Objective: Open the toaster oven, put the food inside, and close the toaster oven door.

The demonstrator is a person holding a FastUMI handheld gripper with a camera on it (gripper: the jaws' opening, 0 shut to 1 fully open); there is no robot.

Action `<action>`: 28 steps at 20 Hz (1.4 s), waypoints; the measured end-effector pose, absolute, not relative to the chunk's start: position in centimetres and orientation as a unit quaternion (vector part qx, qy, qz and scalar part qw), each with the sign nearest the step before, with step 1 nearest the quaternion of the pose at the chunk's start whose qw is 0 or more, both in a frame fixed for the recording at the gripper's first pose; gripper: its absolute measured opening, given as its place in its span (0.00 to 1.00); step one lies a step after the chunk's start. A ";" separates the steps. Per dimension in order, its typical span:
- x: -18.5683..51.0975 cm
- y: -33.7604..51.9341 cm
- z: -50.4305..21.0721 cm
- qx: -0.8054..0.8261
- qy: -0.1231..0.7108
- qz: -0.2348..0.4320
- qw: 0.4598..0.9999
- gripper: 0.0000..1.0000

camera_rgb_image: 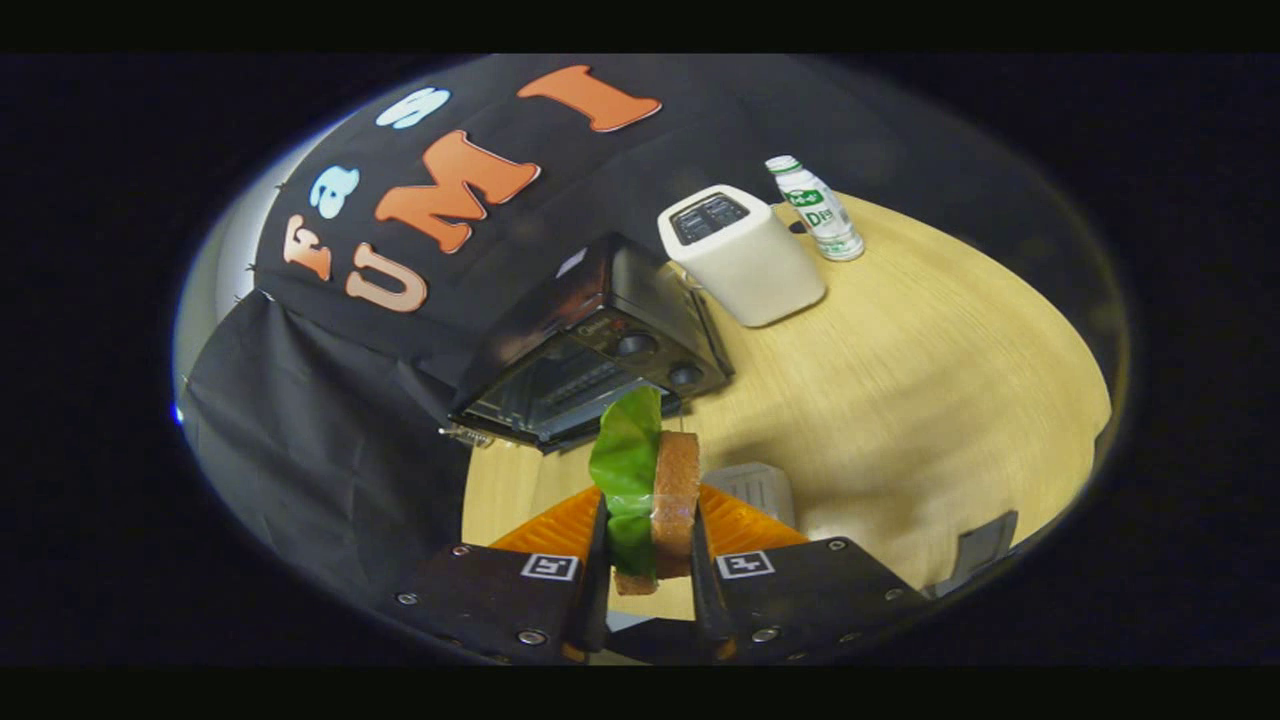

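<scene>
Spanning the scene, pale wooden table (930, 400). Black toaster oven (600, 350), beyond the fingers, door side facing them; whether the door is open cannot be told. White toaster (745, 265) just beside it. Small bottle (818, 210) near the toaster. Gripper (650, 560) clamped on sandwich (665, 490), bread with green leaf, held upright between both fingers.

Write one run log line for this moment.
gripper: shut on sandwich | toaster oven: ahead of fingers, door open | food: not yet inside | next: probably insert
</scene>
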State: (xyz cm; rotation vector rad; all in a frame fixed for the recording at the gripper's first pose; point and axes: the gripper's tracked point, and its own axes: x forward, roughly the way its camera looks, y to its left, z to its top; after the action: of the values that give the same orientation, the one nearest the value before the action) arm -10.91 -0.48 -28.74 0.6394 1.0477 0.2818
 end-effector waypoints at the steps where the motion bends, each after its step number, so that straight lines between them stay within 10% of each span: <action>1: -10.4 0.6 -28.9 0.305 0.488 0.134 0.807 0.36; 15: -2.7 14.5 -31.2 0.390 0.459 0.157 0.783 0.36; 28: 4.0 18.0 -35.1 0.499 0.372 0.050 0.781 0.36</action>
State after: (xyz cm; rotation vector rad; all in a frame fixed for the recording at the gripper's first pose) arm 3.98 18.05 -35.07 1.0769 0.8028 0.1077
